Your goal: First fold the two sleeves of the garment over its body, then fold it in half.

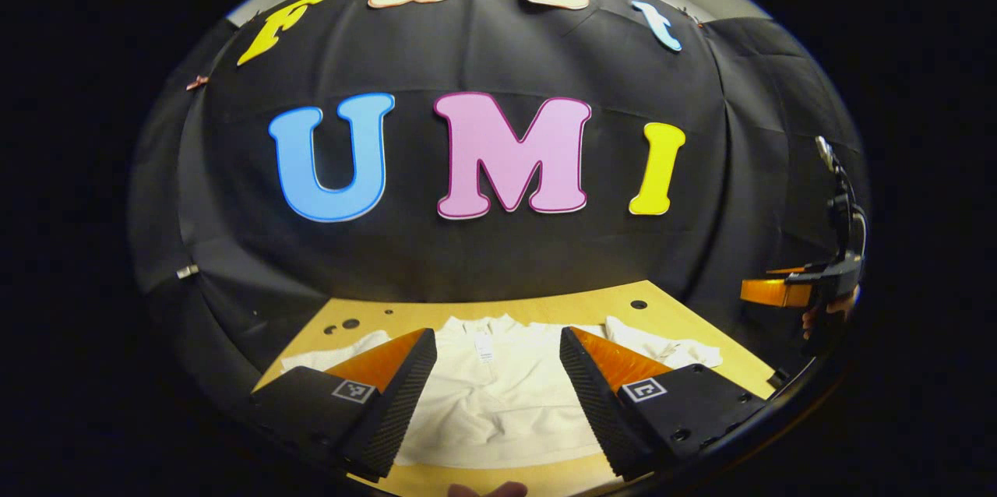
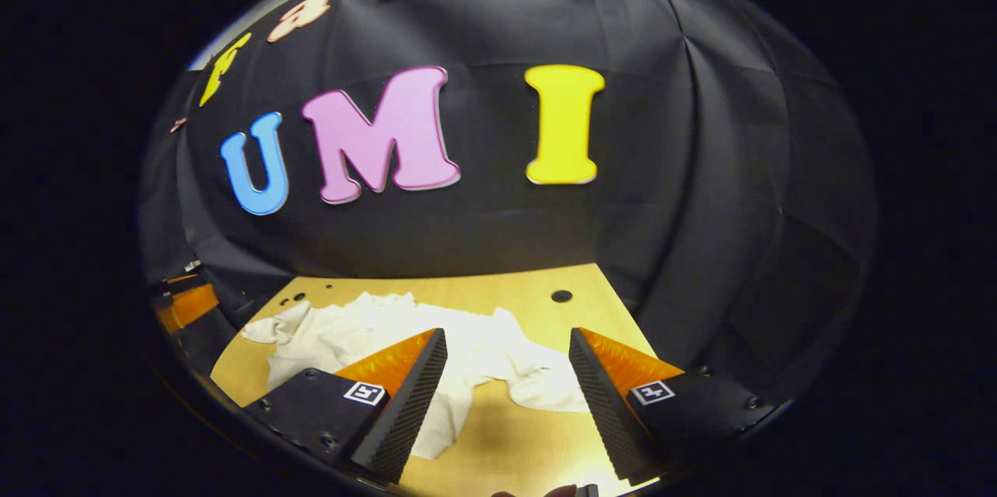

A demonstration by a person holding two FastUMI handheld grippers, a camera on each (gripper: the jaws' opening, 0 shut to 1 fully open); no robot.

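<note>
A white short-sleeved garment lies spread flat on the wooden table, collar toward the back wall and one sleeve out to each side. My left gripper hovers open above the middle of its body, holding nothing. In the right gripper view the same garment lies left of centre, with its near sleeve rumpled on the wood. My right gripper stands open over that sleeve, nothing between its fingers. The right gripper also shows at the far right of the left gripper view, held by a hand.
The table has small round holes near its back edge. Black cloth walls close the booth behind and to both sides. The left gripper peeks in at the left edge of the right gripper view.
</note>
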